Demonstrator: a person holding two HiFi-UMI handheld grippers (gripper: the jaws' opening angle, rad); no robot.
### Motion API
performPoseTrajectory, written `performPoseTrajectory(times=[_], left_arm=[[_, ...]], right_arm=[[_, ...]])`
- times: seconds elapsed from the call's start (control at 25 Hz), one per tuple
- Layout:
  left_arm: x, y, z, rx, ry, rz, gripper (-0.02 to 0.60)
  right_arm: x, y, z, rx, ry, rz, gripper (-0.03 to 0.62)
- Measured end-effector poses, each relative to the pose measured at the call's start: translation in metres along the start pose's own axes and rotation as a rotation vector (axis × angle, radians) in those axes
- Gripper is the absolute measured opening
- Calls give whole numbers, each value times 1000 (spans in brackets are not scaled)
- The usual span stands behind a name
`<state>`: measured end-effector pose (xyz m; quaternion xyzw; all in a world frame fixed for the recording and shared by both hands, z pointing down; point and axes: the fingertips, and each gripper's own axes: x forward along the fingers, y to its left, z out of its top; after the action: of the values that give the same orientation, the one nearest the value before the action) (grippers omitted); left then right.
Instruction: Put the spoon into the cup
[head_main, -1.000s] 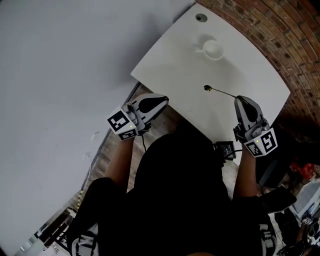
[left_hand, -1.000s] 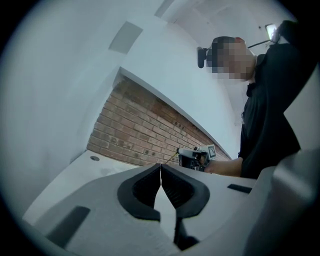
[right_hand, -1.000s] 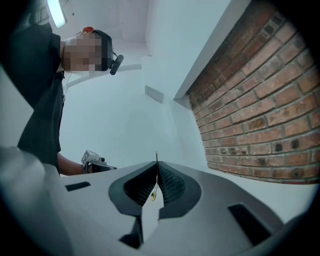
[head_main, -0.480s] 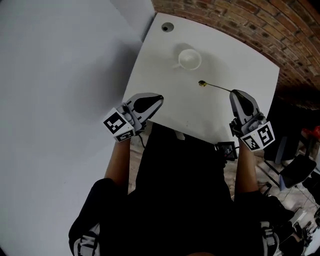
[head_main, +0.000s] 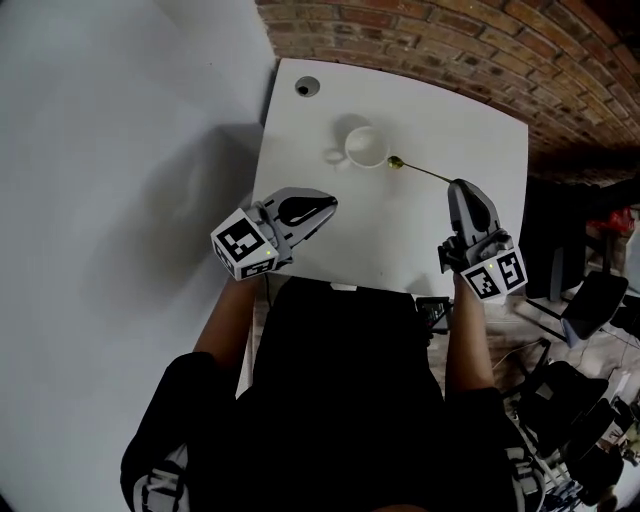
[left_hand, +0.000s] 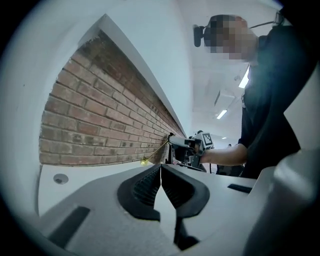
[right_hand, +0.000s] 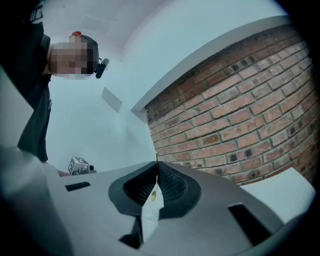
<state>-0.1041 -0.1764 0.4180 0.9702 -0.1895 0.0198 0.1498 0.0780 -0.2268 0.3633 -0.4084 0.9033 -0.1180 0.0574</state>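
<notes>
Nearby, slim brassy spoon (head_main: 400, 164), round white cup (head_main: 366, 147)

Left gripper (head_main: 328, 206) level with jaws together; right gripper (head_main: 460, 186) level, clamped on spoon (head_main: 420, 171).

- The tabletop (head_main: 400, 240) is white, smooth and matt.
- The cup (head_main: 367, 146) is white and smooth, with a slight sheen like glazed ceramic.
- The spoon (head_main: 420, 170) is thin metal, its bowl a shiny gold.
- The brick wall (head_main: 450, 40) is rough, red-brown and matt, with pale mortar lines.
- The left tool (head_main: 325, 206) and right tool (head_main: 460, 187) have grey, matt plastic shells.
- Their pads (left_hand: 145, 187) are dark, ribbed and dull.
- The marker cube (head_main: 243, 245) carries flat black-and-white print.
- The person's top (head_main: 350, 380) is black, matt cloth.
</notes>
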Motion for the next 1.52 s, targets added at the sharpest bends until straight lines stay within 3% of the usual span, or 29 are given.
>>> performPoseTrajectory(times=[0.28,0.52,1.08,1.52], left_arm=[[-4,18,2,19,-52,-73,17],[-4,27,-4,21,-43,-110,17],[-1,42,-23,-9,-5,-145,17],[-4,50,-30,-44,-2,-127,17]], right_arm=[[37,-2,-31,-55,60,-55,11],[65,-5,-60,-90,117,-76,11],[97,-37,-116,-25,195,-150,11],[107,-44,-150,36,256,-162,11]])
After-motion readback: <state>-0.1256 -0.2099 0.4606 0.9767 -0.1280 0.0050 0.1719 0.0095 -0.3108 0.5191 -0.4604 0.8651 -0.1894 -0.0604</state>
